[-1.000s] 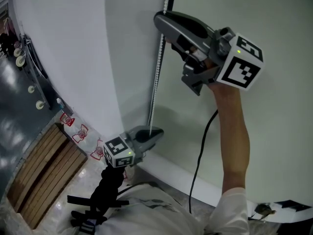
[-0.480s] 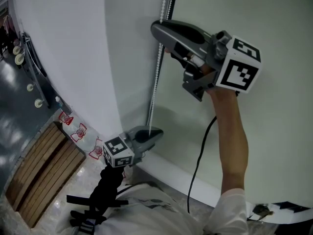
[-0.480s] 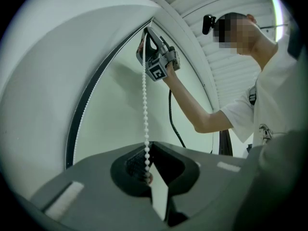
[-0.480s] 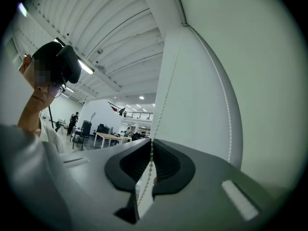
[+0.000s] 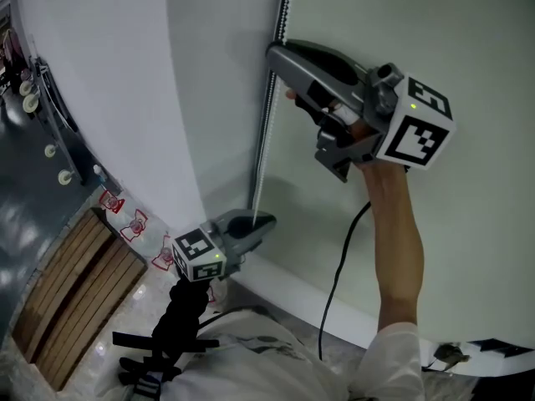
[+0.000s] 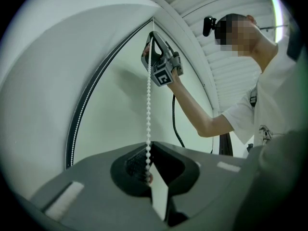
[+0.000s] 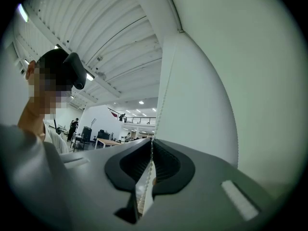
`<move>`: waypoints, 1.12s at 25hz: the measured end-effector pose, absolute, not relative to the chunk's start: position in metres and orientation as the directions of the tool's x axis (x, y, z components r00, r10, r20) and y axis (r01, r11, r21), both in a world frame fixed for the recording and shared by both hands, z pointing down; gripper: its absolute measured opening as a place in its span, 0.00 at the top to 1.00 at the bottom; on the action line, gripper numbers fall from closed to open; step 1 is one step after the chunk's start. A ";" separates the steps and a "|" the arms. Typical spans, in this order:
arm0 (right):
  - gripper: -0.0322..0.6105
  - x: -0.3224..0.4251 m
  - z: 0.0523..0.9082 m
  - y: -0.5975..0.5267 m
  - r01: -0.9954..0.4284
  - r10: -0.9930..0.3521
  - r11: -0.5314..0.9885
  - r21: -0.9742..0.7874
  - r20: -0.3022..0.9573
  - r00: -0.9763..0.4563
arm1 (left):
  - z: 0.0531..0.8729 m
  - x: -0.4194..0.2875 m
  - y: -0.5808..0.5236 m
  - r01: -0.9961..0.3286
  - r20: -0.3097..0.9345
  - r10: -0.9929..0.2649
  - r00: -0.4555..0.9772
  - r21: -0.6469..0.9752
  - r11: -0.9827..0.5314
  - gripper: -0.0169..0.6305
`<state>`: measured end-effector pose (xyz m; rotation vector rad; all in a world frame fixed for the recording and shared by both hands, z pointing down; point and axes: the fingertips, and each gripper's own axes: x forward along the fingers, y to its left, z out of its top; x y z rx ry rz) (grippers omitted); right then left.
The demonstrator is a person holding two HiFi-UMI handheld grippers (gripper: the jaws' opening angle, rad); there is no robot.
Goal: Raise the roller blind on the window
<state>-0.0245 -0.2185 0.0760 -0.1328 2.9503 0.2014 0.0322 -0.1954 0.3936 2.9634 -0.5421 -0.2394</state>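
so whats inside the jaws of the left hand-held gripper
The bead chain, pinched between the shut jaws of the left hand-held gripper. Below the pinch the chain is hidden by the jaws, so its lower run cannot be seen.

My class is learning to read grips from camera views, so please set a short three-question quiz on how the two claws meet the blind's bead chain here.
1. True or false: the right claw meets the bead chain higher up than the left claw does.
2. What runs between the left claw's jaws in the left gripper view? A: a pen. B: the bead chain. C: nothing.
3. Fill in the missing word: in the right gripper view, the right claw's jaws are ____ on the bead chain.

Key: 1 true. 2 B. 3 shut.
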 end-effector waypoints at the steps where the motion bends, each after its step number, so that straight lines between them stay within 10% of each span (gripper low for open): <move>1: 0.93 -0.025 0.077 -0.216 -0.102 -0.078 0.986 0.131 -0.178 -0.981 | 0.392 0.032 -0.195 -0.340 -0.136 -0.359 0.923 0.145 -0.929 0.98; 28: 0.93 -0.035 0.252 -0.203 -0.104 -0.104 0.994 -0.023 0.022 -0.994 | 0.384 0.021 -0.197 -0.333 -0.159 -0.358 0.920 0.163 -0.929 0.98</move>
